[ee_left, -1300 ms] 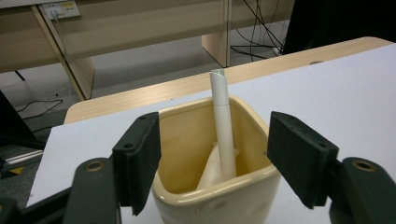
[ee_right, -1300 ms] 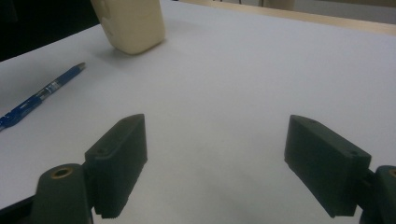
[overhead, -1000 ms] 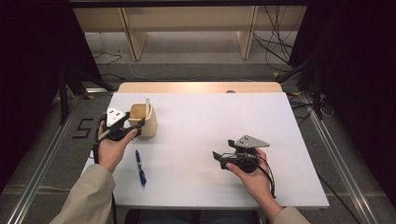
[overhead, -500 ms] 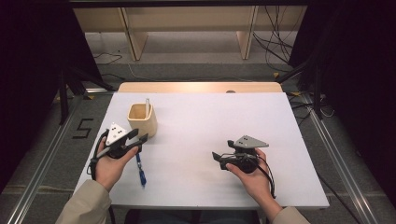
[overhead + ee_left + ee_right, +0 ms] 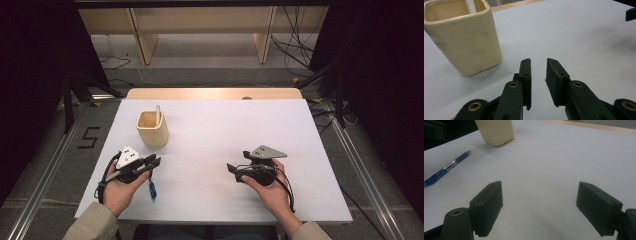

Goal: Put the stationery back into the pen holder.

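A cream square cup (image 5: 152,129) stands on the white table (image 5: 215,130) at the left, with a white stick-like thing (image 5: 158,114) upright in it. A blue pen (image 5: 152,189) lies near the front edge, just beneath my left gripper (image 5: 155,161). In the left gripper view the cup (image 5: 464,40) is off to the left of that gripper (image 5: 538,62). Its jaws have just been closing to a narrow gap with nothing between them. My right gripper (image 5: 231,170) rests at the front right, open wide and holding nothing. The right gripper view shows the pen (image 5: 446,168) and cup (image 5: 495,130) beyond the right gripper (image 5: 540,187).
A wooden strip (image 5: 215,93) runs along the table's far edge, with shelf legs and cables on the floor behind. Bare white tabletop lies between the two hands and to the right of the cup.
My left hand has drawn back from the cup toward the front edge, over the blue pen, and its jaws have narrowed. The right hand has stayed put.
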A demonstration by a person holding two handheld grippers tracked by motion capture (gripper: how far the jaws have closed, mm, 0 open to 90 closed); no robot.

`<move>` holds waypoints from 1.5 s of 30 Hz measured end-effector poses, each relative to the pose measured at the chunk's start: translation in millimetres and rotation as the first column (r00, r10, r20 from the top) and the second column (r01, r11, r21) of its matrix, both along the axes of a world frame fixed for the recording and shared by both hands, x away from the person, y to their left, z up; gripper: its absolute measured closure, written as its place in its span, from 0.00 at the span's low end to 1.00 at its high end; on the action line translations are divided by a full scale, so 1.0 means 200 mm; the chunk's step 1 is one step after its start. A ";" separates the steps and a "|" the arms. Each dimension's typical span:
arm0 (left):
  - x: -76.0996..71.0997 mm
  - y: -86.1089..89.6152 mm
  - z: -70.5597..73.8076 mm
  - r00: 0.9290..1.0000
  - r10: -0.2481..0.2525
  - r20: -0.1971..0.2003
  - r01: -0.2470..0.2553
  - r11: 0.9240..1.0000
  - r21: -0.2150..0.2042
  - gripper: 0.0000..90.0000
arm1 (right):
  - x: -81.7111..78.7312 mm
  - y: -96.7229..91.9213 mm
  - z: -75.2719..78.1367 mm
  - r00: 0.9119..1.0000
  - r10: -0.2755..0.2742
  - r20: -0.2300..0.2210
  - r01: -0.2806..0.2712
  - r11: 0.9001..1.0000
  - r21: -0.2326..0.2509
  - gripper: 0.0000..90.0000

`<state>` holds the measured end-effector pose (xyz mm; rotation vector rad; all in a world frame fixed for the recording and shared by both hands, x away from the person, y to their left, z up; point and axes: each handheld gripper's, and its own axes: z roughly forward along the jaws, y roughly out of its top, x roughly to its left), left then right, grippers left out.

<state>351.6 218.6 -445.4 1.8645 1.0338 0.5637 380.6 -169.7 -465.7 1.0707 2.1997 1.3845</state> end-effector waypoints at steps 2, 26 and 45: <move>-0.01 0.00 -0.01 1.000 -0.009 -0.007 0.009 1.000 0.002 0.87 | 0.00 0.00 0.00 1.000 0.000 -0.002 0.000 1.000 0.000 0.25; 0.02 0.16 -0.11 0.983 0.133 -0.126 -0.130 0.991 0.031 0.93 | 0.00 0.01 -0.01 1.000 0.006 -0.009 -0.006 1.000 -0.001 0.25; 0.11 0.18 -0.18 0.962 0.198 -0.186 -0.167 0.971 0.172 1.00 | 0.00 0.01 -0.01 1.000 0.007 -0.009 -0.007 1.000 -0.003 0.24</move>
